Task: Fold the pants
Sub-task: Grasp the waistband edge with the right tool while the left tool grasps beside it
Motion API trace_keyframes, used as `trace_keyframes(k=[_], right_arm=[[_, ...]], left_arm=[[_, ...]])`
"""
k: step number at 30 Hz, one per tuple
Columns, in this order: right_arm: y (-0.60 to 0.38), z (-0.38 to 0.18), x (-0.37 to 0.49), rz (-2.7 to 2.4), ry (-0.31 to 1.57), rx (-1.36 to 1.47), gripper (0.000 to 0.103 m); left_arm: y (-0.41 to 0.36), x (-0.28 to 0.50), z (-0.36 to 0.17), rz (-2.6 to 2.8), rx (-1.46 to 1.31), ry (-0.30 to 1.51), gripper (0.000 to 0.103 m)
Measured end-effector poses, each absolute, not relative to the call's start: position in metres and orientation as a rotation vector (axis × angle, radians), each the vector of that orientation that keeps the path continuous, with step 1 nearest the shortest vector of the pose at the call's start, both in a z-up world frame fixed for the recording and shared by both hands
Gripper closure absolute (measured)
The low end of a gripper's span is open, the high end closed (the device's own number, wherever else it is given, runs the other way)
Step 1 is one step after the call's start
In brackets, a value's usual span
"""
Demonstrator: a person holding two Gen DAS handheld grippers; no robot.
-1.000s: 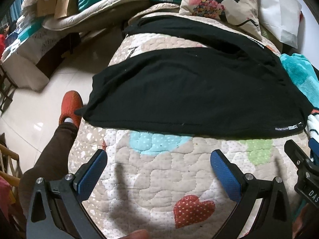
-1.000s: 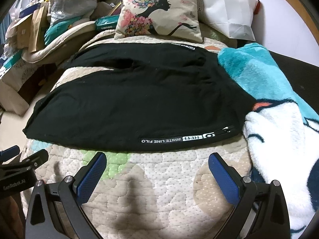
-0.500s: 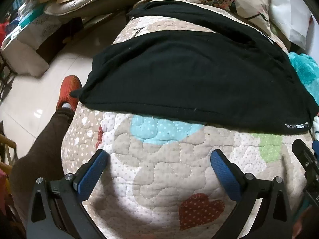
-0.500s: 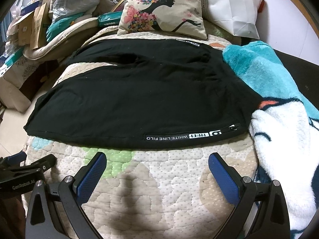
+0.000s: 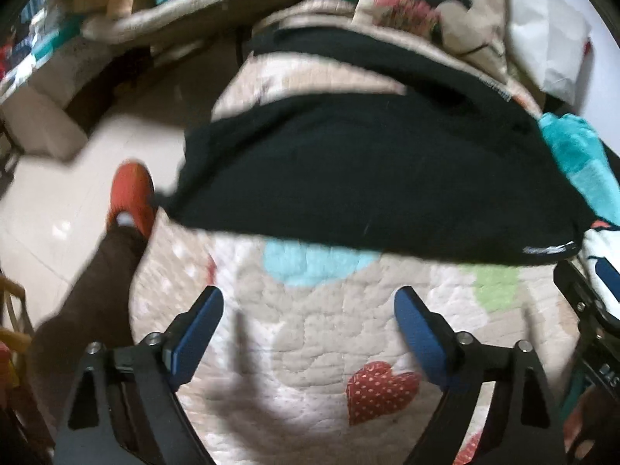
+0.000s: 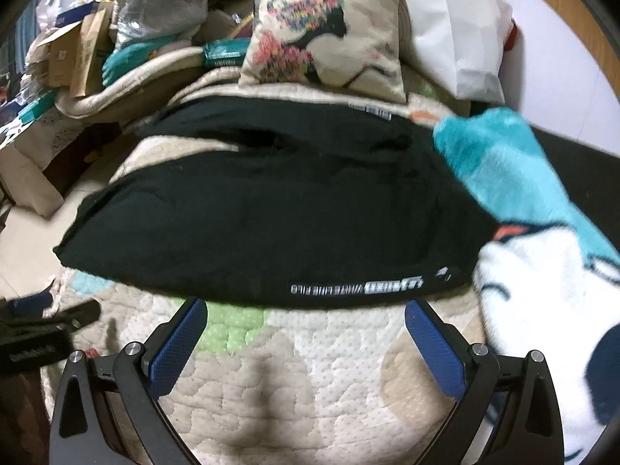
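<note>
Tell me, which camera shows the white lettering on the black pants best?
The right wrist view: the white lettering runs along the black pants' near edge, large and central, though blurred. The left wrist view shows it only as a small smear at the far right.

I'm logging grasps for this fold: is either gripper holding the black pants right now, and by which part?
Nothing is held. The left gripper, jaws closing, and the right gripper have only quilt between them; the pants lie beyond.

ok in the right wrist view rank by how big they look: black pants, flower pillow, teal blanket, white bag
1. black pants
2. teal blanket, though it lies nearer the camera
3 and 4. flower pillow and white bag: they look too alike to rank
</note>
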State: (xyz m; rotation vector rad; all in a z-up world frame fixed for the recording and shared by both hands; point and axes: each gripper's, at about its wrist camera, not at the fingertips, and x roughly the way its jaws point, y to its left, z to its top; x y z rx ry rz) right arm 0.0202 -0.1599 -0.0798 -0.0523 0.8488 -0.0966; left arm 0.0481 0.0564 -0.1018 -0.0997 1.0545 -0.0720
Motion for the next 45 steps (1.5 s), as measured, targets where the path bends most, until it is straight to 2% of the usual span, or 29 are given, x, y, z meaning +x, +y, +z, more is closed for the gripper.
trace_keyframes(k=[9,19,28,45], right_arm=[[-0.165,0.025,-0.01,-0.08,0.46,-0.163,0.0],[-0.225,0.053,0.079,-0.054,0.683,-0.157,0.0],[-0.283,0.018,0.201,-0.057,0.833,-0.032,0.0],[-0.284,-0.053,0.353,0.146,0.971,-0.161,0.002]], left_arm=[[0.068,0.068,0.003,-0.086,-0.014,0.786,0.014],[0.074,0.157,0.014,-0.066,0.002,0.797,0.014],[0.086,0.247,-0.014,-0.015,-0.027,0.853,0.014],[0.099,0.419,-0.071,-0.016,0.037,0.949,0.014]])
